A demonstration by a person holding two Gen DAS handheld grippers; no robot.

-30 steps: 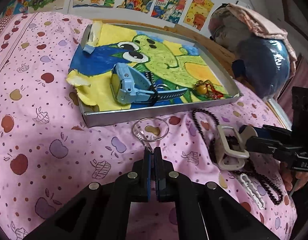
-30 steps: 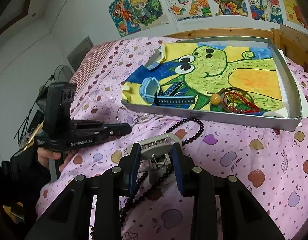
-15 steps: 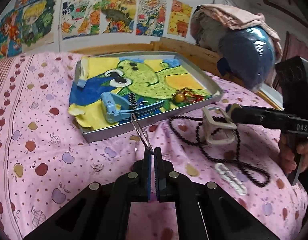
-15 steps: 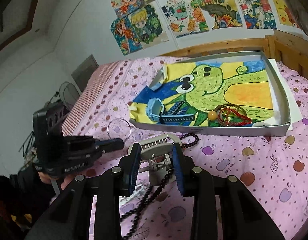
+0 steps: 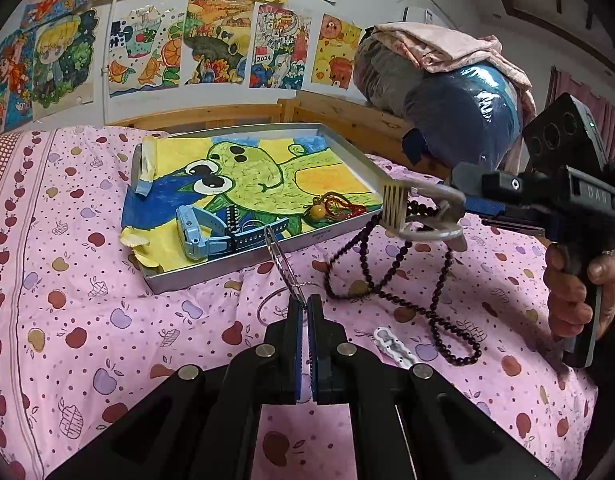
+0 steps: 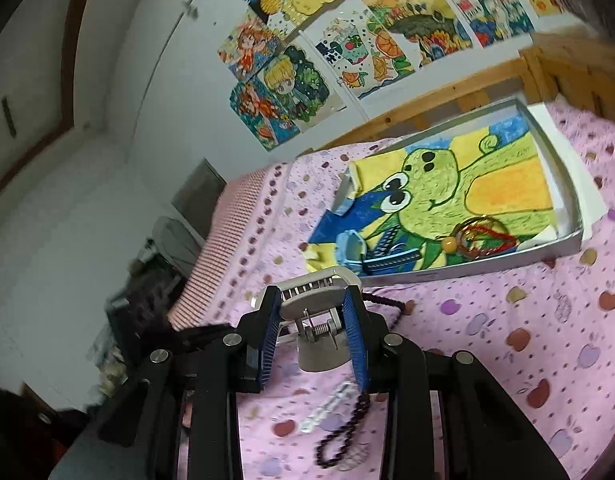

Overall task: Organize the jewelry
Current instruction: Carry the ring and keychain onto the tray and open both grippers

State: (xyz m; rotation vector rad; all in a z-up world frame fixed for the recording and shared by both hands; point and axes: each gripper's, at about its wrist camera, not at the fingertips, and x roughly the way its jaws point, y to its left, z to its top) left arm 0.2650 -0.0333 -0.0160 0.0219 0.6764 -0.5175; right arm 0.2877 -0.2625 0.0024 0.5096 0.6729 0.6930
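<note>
Hair clip and draped black bead necklace are clamped above the bedspread by the right gripper, while a wire hoop is pinched by the left gripper near the tray.

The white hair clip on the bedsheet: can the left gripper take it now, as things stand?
Probably not at once. The left gripper is shut on the metal hoop, so it has no free grip. The white hair clip lies uncovered on the bedsheet, beside the dark bead necklace.

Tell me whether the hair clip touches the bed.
Apart. The left wrist view shows the hair clip held in the right gripper, clear above the bed.
</note>
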